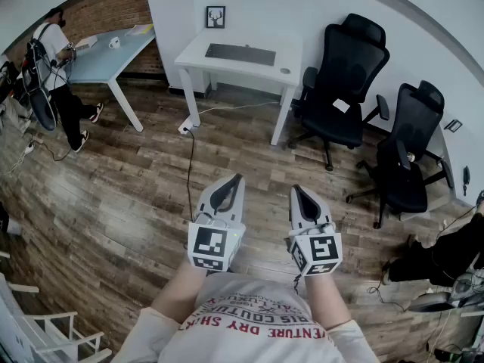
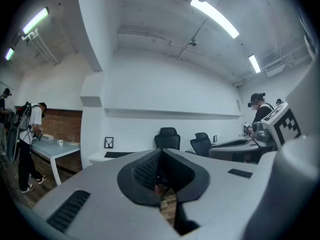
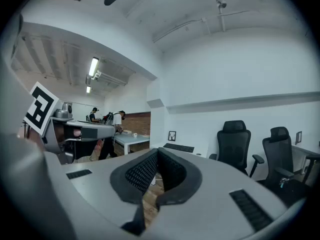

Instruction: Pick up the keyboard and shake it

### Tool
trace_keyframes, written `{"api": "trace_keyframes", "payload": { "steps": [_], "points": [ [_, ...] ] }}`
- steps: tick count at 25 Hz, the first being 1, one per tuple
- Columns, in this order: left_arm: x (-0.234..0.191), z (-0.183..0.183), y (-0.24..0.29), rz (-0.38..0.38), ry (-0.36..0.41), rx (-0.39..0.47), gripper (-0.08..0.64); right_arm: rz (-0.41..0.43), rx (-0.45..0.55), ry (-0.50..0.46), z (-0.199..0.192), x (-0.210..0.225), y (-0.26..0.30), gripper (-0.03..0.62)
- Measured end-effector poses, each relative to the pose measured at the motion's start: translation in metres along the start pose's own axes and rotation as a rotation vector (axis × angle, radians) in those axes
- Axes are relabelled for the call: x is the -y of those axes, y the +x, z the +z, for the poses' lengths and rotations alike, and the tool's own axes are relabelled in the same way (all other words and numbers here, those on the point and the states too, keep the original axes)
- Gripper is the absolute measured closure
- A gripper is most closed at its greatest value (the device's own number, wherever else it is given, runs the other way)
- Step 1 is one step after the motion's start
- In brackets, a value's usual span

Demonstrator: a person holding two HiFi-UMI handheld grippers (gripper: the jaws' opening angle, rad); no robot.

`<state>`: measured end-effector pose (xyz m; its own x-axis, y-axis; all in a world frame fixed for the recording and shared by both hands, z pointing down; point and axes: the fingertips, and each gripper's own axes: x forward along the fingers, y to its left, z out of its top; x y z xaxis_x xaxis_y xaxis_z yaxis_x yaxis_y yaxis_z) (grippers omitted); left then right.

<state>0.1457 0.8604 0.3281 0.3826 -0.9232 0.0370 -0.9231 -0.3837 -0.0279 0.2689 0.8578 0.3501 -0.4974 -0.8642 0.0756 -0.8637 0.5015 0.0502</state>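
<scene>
The flat black keyboard (image 1: 240, 54) lies far off at 12 o'clock, stretched 9 to 3. The left grey gripper (image 1: 236, 181) and right grey gripper (image 1: 297, 192) are closed, empty.

left gripper (image 1: 237, 180) closed, right gripper (image 1: 296, 190) closed

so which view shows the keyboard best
The head view: it looks down on the keyboard, showing its whole top on the white desk. The left gripper view and right gripper view each catch it nearly edge-on, a thin dark strip far beyond the jaws.
</scene>
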Motion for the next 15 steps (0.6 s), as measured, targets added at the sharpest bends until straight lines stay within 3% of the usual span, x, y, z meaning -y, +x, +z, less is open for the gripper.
{"api": "trace_keyframes", "payload": {
  "steps": [15],
  "points": [
    [-0.058,-0.012,0.027,-0.020,-0.008,-0.017,0.534,-0.028,-0.013,0.053,-0.004,-0.009,0.064,0.568]
  ]
}}
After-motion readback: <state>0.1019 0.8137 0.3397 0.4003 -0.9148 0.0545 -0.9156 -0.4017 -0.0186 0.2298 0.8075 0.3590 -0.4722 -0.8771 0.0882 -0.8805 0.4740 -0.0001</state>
